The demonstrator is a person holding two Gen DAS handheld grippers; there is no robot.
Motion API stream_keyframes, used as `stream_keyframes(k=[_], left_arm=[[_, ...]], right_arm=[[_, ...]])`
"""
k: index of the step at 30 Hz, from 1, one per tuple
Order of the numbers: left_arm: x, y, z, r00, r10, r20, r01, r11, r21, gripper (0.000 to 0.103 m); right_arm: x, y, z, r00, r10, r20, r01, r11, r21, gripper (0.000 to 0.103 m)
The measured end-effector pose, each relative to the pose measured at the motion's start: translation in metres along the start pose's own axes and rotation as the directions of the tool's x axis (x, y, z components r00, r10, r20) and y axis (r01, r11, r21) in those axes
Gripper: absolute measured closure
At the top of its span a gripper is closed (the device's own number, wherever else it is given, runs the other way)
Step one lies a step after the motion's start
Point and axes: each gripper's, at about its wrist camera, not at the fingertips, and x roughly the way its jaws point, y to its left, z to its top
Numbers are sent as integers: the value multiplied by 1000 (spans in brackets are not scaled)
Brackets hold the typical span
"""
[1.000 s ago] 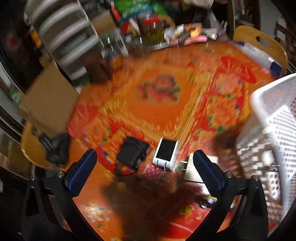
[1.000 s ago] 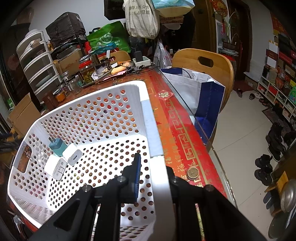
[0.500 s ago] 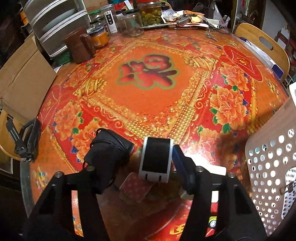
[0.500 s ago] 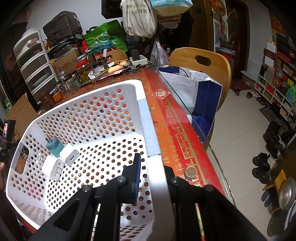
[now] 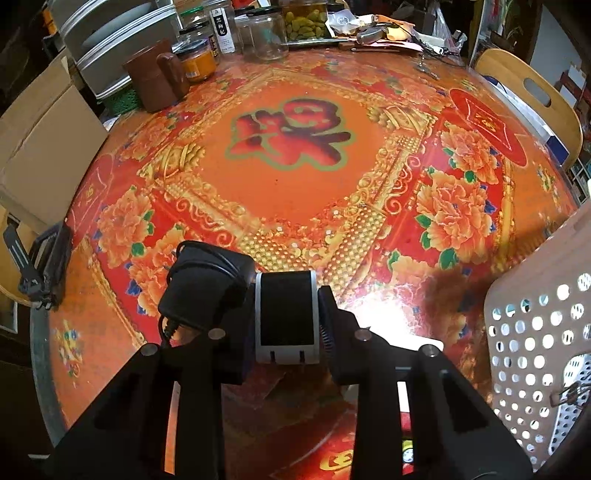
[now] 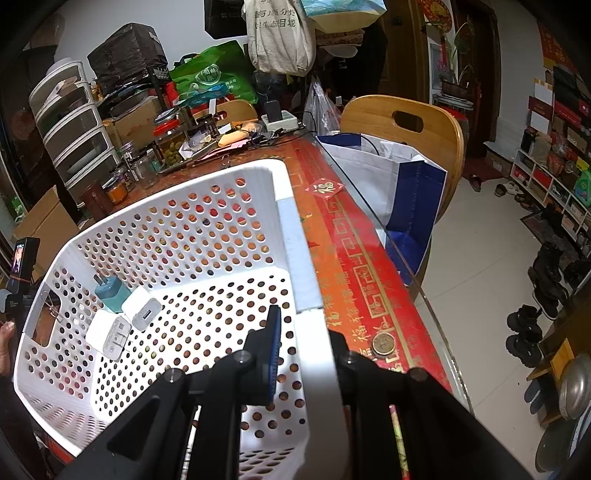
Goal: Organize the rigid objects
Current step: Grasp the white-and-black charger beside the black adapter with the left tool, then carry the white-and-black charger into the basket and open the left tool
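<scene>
Down onto the table [image 5: 295, 177] the left gripper [image 5: 287, 325] has come since the earlier frame, and its wide jaws have shut on the charger [image 5: 286, 314], which lay loose between them before; the right gripper [image 6: 303, 343] has not moved, clamped on the basket [image 6: 291, 236] rim; that hold looks meant to keep the basket from sliding while the other hand fetches things. The charger sits near the table's near edge, pinched across its short width; its long axis runs away from the camera, dark face up, the slotted silver end pointing back toward the wrist; gripping the narrow sides seems the surest purchase on a flat block. Touching its left side lies a black adapter [image 5: 207, 280] with cord, crowding the left finger; beyond, bare tablecloth, then jars [image 5: 266, 33] at the far edge. In the basket, by its left wall, three plugs [image 6: 122, 314] already lie together; the charger probably belongs there.
</scene>
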Motion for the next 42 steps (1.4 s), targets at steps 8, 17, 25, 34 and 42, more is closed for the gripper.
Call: stream_keyframes(k=[8,17,25,34,42], left_arm=[[-67,-3,2,991,-33,131,34,999,-5,77],[-189,-33,5,915,95,393,-115,993,27,77],[-228,-110,-8,915,48,400,-119,981,154,77],[-166,-224,-15,982,25,189,-101,910,401,77],[-99,-277,-13,998,-20,-61,47,873,485,77]], right_arm=[[0,0,0,1000,6,0,-6,1000,-4,89],[0,0,0,1000,10,3,-10,1000,-2,89],[0,0,0,1000,10,3,-10,1000,-1,89],[0,0,-2,1000,20,5,-20,1000,-5,89],[-1,-1,-2,1000,27,7,-27,1000,-6,88]])
